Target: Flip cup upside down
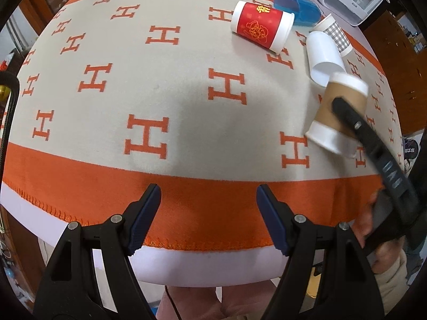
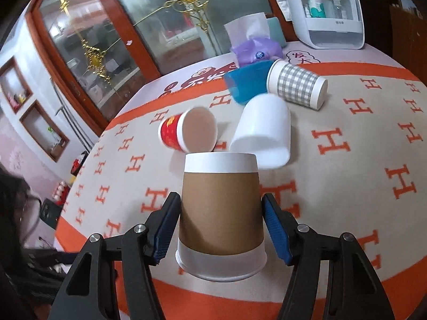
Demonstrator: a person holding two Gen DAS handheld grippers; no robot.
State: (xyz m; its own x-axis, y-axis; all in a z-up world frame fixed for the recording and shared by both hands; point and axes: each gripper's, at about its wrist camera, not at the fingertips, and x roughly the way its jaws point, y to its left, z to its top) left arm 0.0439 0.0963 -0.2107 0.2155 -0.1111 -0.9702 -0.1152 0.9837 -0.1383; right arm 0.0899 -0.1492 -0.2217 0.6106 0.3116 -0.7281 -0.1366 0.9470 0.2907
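The brown cup (image 2: 221, 216) is seen mouth down, base up, between the fingers of the right gripper (image 2: 221, 229), near the front of the orange-patterned cloth (image 2: 373, 160); whether its rim rests fully on the cloth cannot be told. The pads (image 2: 276, 230) stand just beside its wall, so the turning step is judged nearly finished. The left gripper (image 1: 208, 221) is held wide and empty. Next, settling and release are called for, clear of the white cup (image 2: 263, 130) lying behind.
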